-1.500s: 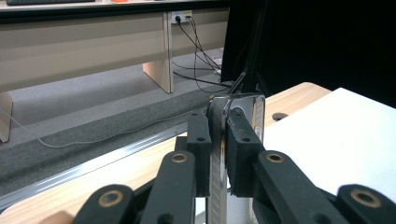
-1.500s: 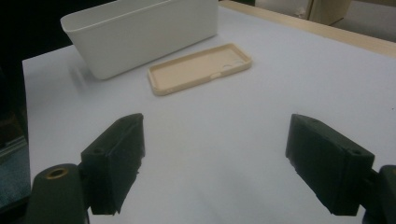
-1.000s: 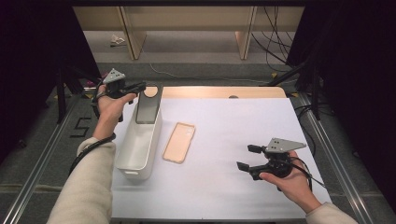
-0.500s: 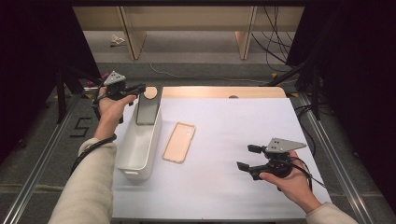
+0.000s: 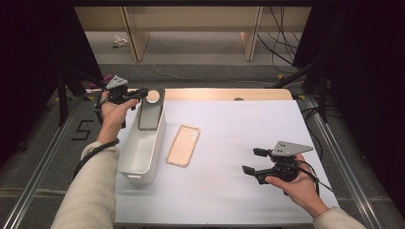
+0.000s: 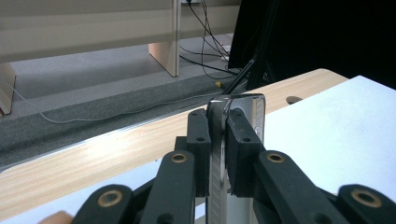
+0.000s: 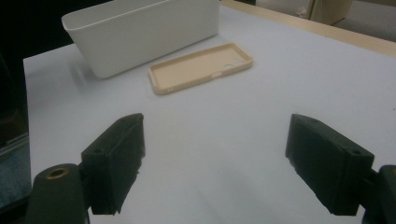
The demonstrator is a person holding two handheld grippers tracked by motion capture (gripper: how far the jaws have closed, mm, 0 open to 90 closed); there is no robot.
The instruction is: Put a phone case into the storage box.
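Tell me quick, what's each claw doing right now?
Left gripper: shut on the grey phone, over the white bin.
Right gripper: open, holding nothing.

Grey carpeted floor (image 5: 200, 71) beyond worktop (image 5: 248, 138), which is white-covered with pale wood edge at far side. Light wooden furniture legs (image 5: 250, 31) standing on floor farther off. Black cables (image 5: 282, 33) trailing across carpet at far right. Dark curtains (image 5: 363, 71) either side. Metal rails (image 5: 43, 167) flanking worktop. Even, dim overhead light.

Grey phone (image 5: 151, 110), white bin (image 5: 142, 148) (plain), tan case (image 5: 183, 145).
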